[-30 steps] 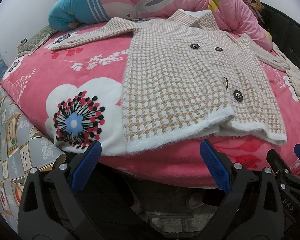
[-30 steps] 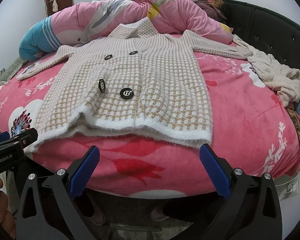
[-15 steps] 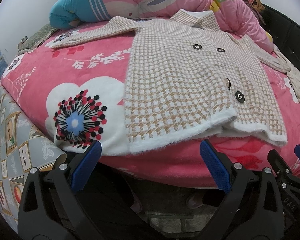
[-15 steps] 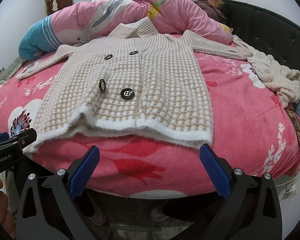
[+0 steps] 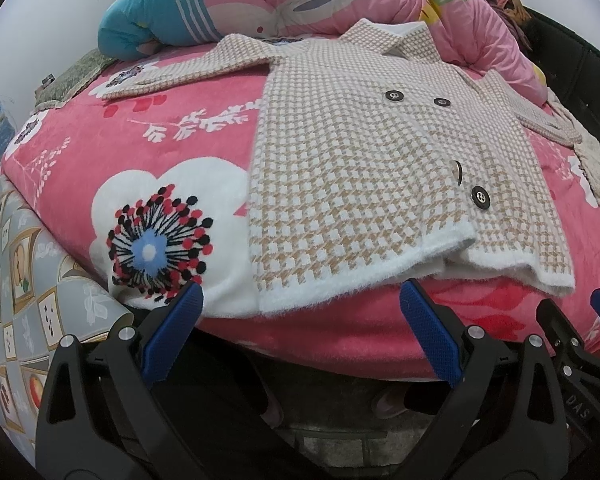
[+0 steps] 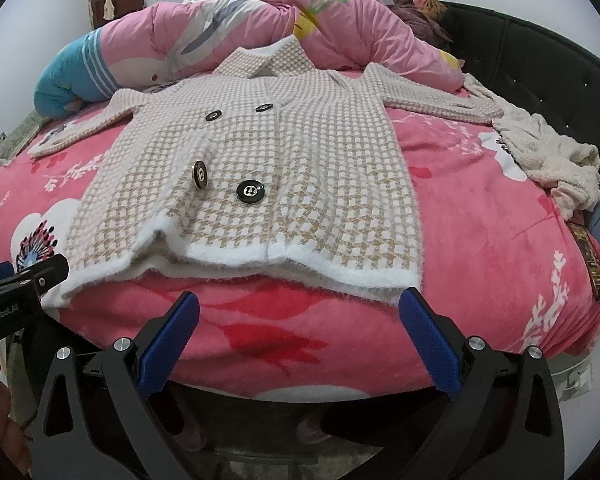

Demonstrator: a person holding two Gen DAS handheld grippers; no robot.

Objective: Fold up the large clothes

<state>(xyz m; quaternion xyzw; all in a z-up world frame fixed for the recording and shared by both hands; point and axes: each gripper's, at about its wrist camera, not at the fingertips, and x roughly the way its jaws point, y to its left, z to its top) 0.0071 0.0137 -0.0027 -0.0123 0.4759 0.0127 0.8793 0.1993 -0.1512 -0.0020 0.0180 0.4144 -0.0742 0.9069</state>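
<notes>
A: Checked coat (image 5: 364, 168) is spread mid-frame on the blanket (image 5: 100, 152); left gripper (image 5: 300, 320) and right gripper (image 6: 300, 320) are held released, empty.

B: Risk noted: fluffy hem may be pinched singly, so layers could be dragged askew.

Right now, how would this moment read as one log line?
stage: pre-grasp | coat: flat on bed, unfolded | left gripper: open | right gripper: open

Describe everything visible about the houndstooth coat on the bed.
The coat is a fuzzy knit with a tan-and-white houndstooth pattern and a white fluffy hem. It lies flat, front up, on the pink floral blanket, hem toward the cameras, collar against the rolled pink quilt. Both sleeves are spread sideways. Four dark round buttons show on the overlapped front. One sleeve end reaches a cream garment. Neither gripper touches it.
</notes>
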